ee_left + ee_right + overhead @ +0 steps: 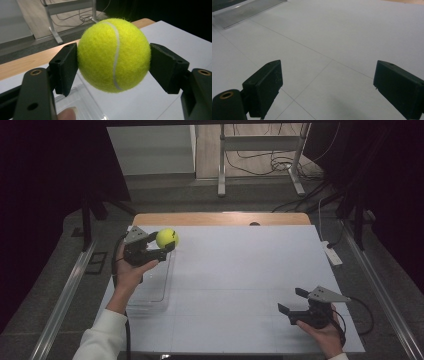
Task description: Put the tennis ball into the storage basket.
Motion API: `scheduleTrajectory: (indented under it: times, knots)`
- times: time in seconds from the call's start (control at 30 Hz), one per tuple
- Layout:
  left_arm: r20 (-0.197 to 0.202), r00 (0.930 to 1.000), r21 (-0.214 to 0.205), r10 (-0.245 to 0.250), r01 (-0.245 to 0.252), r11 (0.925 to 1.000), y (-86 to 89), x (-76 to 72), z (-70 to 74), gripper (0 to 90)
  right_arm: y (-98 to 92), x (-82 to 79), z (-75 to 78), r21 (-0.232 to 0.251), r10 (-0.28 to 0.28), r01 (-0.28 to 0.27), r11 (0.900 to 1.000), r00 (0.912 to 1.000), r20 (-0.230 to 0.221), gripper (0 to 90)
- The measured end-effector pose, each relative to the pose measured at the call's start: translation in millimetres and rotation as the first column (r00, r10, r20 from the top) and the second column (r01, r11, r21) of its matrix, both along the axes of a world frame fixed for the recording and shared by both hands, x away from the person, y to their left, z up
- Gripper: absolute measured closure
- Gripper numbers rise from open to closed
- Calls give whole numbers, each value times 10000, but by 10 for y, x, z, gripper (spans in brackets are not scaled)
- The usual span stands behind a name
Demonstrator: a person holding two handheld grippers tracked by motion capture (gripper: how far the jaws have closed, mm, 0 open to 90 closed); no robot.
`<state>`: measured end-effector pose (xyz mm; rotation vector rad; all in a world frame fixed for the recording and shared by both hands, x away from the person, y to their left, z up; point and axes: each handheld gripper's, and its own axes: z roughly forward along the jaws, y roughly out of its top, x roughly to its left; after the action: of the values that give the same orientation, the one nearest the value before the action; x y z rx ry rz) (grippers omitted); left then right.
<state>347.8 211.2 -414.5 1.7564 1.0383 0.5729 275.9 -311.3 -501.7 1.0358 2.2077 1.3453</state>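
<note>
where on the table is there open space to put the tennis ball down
The table's middle is bare, between the clear tray and the right gripper. The far right is free too. Crowded: the left edge, with the tray under the left gripper holding the tennis ball.

Wooden desk (220, 218) under a white sheet (240, 270) ruled with thin grid lines, leaving only a wood strip bare along the far edge. Clear plastic tray (150, 292) flat on the sheet near the left edge, towards the near-left corner. Small dark spot (254, 224) at the far edge
</note>
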Motion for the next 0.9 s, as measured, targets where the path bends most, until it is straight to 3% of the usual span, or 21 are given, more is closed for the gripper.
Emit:
scheduleTrajectory:
  times: [0.57,0.9]
  knots:
    - [-471,9942,323,969,-954,9949,292,110,-80,276,6,2,2,-41,-11,11,10000,10000,6,89]
    - [-616,9902,603,1251,-1215,9908,367,156,-92,277,6,3,4,-45,-14,15,10000,10000,22,91]
